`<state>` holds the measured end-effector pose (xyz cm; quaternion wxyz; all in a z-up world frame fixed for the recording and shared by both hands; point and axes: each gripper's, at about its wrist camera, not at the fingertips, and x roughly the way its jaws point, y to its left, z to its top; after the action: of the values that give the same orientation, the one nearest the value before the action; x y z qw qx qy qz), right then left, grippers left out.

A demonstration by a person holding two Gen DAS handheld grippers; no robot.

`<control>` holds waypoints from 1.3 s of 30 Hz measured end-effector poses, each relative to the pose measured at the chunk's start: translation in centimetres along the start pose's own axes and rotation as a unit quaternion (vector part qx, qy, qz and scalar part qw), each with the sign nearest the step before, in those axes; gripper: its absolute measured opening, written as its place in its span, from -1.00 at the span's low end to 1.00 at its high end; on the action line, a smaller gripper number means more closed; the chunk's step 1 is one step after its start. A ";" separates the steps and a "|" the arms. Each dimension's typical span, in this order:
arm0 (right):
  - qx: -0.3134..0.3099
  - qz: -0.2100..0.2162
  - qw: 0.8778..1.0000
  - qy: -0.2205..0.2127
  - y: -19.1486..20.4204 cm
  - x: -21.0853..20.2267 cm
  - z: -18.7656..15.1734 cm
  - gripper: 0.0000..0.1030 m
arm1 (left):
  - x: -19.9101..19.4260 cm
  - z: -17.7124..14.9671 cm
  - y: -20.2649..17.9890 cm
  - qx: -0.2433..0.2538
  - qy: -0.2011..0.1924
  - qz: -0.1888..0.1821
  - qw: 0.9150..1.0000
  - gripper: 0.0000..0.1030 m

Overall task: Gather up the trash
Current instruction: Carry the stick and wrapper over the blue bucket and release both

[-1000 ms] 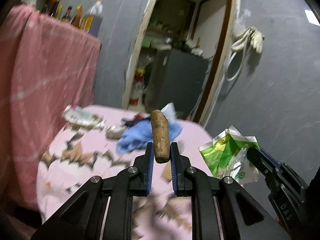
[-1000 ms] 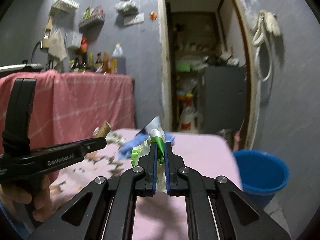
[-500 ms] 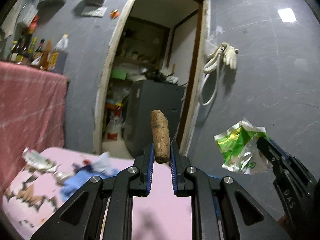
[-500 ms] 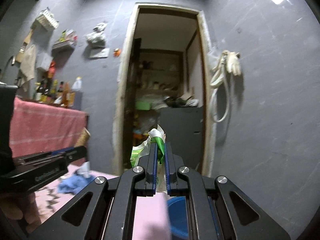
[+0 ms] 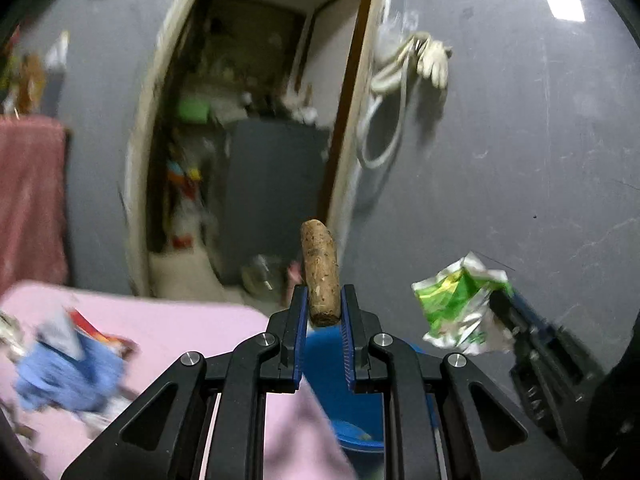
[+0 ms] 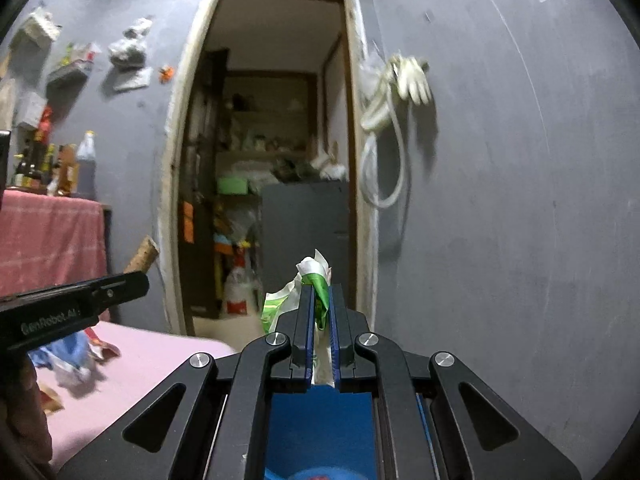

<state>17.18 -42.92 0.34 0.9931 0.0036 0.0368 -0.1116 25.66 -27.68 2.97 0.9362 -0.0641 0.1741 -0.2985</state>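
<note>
My left gripper (image 5: pixel 323 300) is shut on a brown root-like stub (image 5: pixel 320 270) that stands upright between its jaws. It also shows in the right wrist view (image 6: pixel 142 254), at the left. My right gripper (image 6: pixel 320 298) is shut on a crumpled green and white wrapper (image 6: pixel 316 276), also seen at the right of the left wrist view (image 5: pixel 460 304). A blue bucket (image 5: pixel 336 380) sits on the floor below both grippers, beside the table; in the right wrist view the bucket (image 6: pixel 320 428) lies directly under my jaws.
A pink-clothed table (image 5: pixel 168 324) at lower left holds a blue cloth (image 5: pixel 68 368) and scraps. A doorway (image 6: pixel 276 160) opens ahead with a grey cabinet (image 6: pixel 308 232) inside. A hose and glove (image 6: pixel 396 92) hang on the grey wall.
Both grippers have swung right, away from the table, with their loads still held. The blue bucket has come into view below them.
</note>
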 end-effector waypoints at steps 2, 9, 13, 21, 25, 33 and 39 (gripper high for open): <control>0.011 -0.004 1.000 0.025 -0.9 0.8 -0.9 -0.91 | 2.3 -0.1 0.1 -0.017 0.043 -0.019 0.999 -0.75; 0.066 0.003 0.992 0.110 -3.8 3.6 -3.8 -0.90 | 8.1 -1.8 -0.2 -0.040 0.145 -0.038 0.988 -0.75; 0.067 0.000 0.988 0.140 -4.2 4.2 -4.9 -0.89 | 10.4 -3.0 -0.7 -0.035 0.186 -0.036 0.981 -0.75; 0.070 -0.005 0.981 0.178 -4.6 5.4 -5.9 -0.85 | 13.5 -5.4 -1.4 -0.033 0.248 -0.034 0.968 -0.74; 0.077 -0.004 0.978 0.194 -5.0 5.9 -6.4 -0.80 | 13.8 -6.0 -1.1 -0.042 0.261 -0.031 0.964 -0.47; 0.079 0.000 0.982 0.174 -5.3 4.7 -5.9 -0.47 | 11.1 -5.1 -0.1 -0.064 0.222 -0.020 0.973 -0.20; 0.078 -0.001 0.987 0.137 -5.1 2.8 -4.2 -0.21 | 7.0 -3.1 0.4 -0.061 0.158 0.008 0.986 0.01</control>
<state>18.48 -48.43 -4.07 0.9751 0.0961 0.1641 -0.1137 30.09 -31.42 -2.00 0.8938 -0.0714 0.3379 -0.2860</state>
